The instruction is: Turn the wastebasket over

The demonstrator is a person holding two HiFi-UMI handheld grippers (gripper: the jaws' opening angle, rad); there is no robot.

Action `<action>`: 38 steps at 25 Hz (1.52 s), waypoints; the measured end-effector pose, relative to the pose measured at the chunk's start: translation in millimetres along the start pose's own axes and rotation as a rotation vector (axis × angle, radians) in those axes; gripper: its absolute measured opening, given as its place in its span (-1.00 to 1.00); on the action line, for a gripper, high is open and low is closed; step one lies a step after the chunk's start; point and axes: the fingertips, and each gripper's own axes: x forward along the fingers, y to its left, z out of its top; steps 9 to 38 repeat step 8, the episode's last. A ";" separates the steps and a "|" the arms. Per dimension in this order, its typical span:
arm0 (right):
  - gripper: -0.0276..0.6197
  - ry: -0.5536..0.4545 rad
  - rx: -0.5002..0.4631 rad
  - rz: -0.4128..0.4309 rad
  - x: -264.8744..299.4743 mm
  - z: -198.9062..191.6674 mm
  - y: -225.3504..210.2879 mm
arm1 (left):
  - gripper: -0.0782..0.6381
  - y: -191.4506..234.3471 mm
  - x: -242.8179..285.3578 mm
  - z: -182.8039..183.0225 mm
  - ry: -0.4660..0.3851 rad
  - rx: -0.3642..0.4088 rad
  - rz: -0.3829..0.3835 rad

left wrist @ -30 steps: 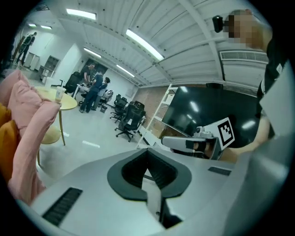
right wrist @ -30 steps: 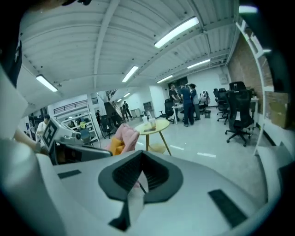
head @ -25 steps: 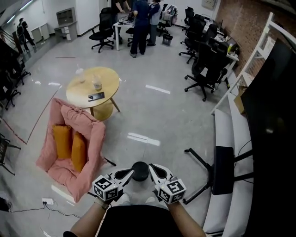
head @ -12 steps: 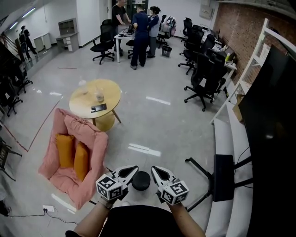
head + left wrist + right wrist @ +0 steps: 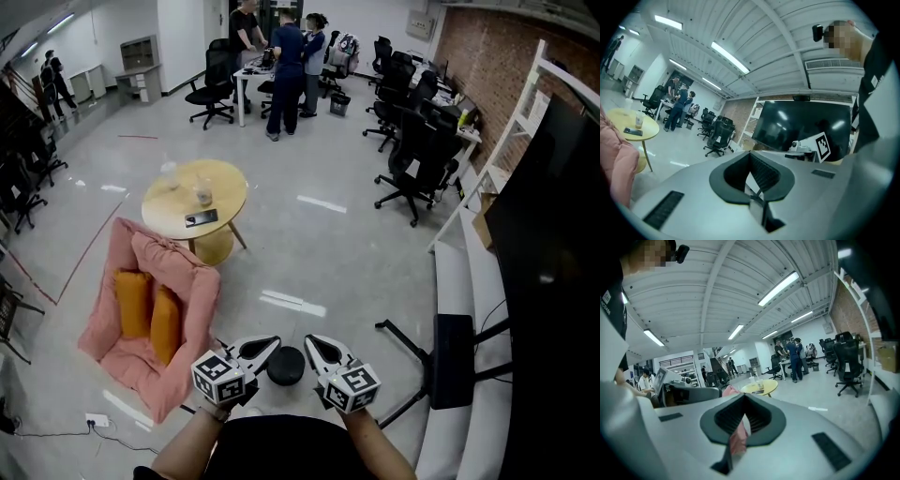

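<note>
Wastebasket [image 5: 285, 366], a dark round shape, stands on the floor [image 5: 319, 253] at our feet, between our left gripper [image 5: 266, 347] and right gripper [image 5: 311, 343]. Both have lifted slightly, jaws pressed together on nothing, so we judge they are clear of it; which end is up we cannot tell.

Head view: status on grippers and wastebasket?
Left gripper shut, empty; right gripper shut, empty. Dark round wastebasket below between them, not gripped; which way up unclear. Pink armchair left, well clear.

floor [image 5: 347, 253]: glossy, smooth, mirrors lights
round table [image 5: 230, 186]: pale wood, matt
armchair [image 5: 192, 300]: pink cloth
wall [image 5: 478, 47]: rough brick
wastebasket [image 5: 285, 366]: black, matt
</note>
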 end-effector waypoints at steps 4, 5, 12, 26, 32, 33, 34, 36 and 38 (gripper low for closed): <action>-0.89 0.011 -0.016 0.005 1.4 -0.7 4.2 | -0.75 2.2 -3.0 0.0 -0.009 -0.034 -0.004; -0.89 0.013 -0.018 0.007 1.2 -1.8 5.6 | -0.75 2.0 -4.0 -1.6 -0.004 -0.031 -0.003; -0.89 0.020 -0.024 0.010 0.6 -4.4 8.2 | -0.75 2.0 -5.9 -5.8 0.011 -0.019 0.009; -0.89 0.020 -0.024 0.010 0.6 -4.4 8.2 | -0.75 2.0 -5.9 -5.8 0.011 -0.019 0.009; -0.89 0.020 -0.024 0.010 0.6 -4.4 8.2 | -0.75 2.0 -5.9 -5.8 0.011 -0.019 0.009; -0.89 0.020 -0.024 0.010 0.6 -4.4 8.2 | -0.75 2.0 -5.9 -5.8 0.011 -0.019 0.009; -0.89 0.020 -0.024 0.010 0.6 -4.4 8.2 | -0.75 2.0 -5.9 -5.8 0.011 -0.019 0.009; -0.89 0.020 -0.024 0.010 0.6 -4.4 8.2 | -0.75 2.0 -5.9 -5.8 0.011 -0.019 0.009; -0.89 0.020 -0.024 0.010 0.6 -4.4 8.2 | -0.75 2.0 -5.9 -5.8 0.011 -0.019 0.009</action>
